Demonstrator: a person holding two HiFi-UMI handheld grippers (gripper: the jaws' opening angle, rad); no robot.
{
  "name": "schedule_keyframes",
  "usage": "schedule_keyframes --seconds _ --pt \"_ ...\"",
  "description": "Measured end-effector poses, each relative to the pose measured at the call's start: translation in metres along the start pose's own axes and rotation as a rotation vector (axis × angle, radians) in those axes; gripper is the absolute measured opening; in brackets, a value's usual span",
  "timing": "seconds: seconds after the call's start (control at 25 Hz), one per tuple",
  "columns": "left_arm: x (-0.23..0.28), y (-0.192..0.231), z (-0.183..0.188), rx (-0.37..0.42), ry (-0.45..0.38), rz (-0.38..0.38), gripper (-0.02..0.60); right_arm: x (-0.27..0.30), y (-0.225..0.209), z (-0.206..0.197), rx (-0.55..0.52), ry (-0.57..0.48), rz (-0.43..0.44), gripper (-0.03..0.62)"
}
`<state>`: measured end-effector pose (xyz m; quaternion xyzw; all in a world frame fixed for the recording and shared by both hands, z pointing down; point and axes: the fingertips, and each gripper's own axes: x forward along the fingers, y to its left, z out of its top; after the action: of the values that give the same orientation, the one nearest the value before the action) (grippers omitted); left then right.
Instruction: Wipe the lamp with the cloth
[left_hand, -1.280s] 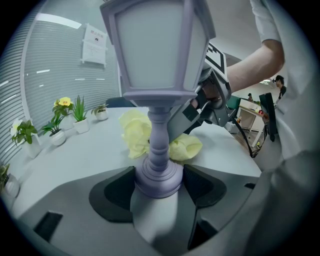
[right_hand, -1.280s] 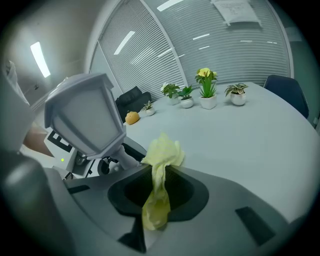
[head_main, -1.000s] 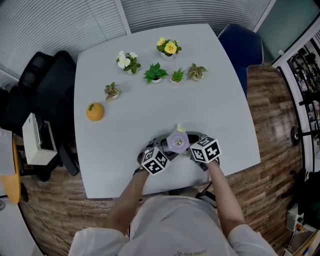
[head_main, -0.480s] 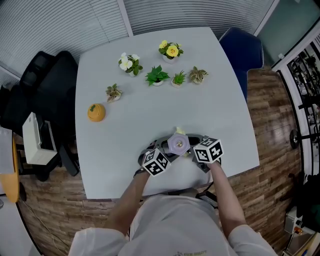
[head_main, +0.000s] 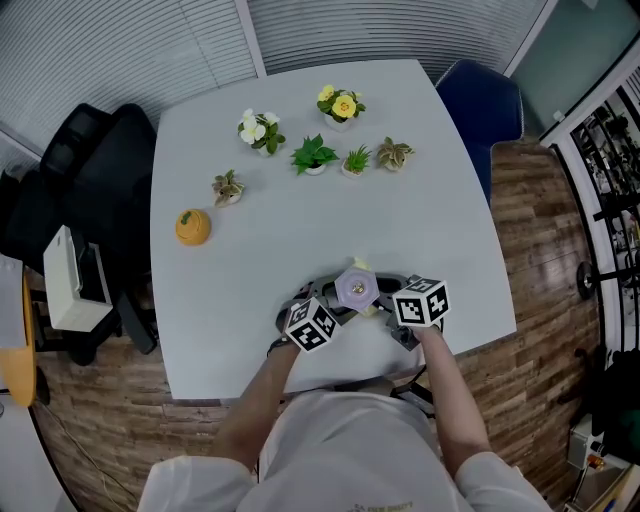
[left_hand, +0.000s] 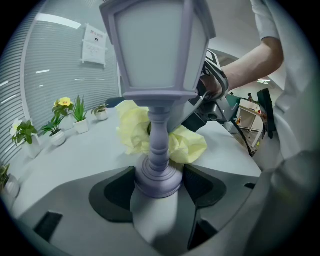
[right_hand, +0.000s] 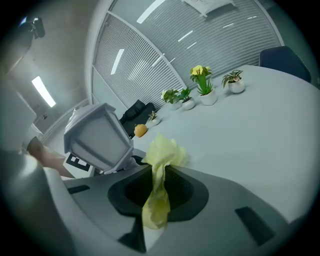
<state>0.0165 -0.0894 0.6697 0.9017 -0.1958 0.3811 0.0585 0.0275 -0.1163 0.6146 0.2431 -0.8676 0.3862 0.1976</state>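
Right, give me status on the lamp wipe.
Left tool shut on the lamp base, lamp upright. Right tool shut on the cloth, bunched at the lamp's stem. Potted plants far across the table, well apart.

Item count. Table (head_main: 440, 230): one. On it: one lamp (head_main: 355, 287), one cloth (right_hand: 162, 152), one orange fruit-shaped object (head_main: 192, 226), and six potted plants. Of these, one is a white-flowered plant (head_main: 260, 128), one a yellow-flowered plant (head_main: 340, 101), and four are foliage only: broad-leaved plant (head_main: 313, 153), spiky plant (head_main: 356, 157), pale plant (head_main: 394, 152), mottled plant (head_main: 227, 186). Grippers: two, the left gripper (left_hand: 159, 185) and the right gripper (right_hand: 156, 195), each bearing one marker cube. Chairs beside the table: two, one black chair (head_main: 90, 170) and one blue chair (head_main: 485, 90).
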Motion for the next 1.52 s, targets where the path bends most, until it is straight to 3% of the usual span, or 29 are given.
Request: schedule_keyframes --seconds 1.52 --pt "0.0 0.0 0.001 0.003 0.0 0.001 0.308 -0.031 0.013 0.02 0.239 -0.197 0.159 0.072"
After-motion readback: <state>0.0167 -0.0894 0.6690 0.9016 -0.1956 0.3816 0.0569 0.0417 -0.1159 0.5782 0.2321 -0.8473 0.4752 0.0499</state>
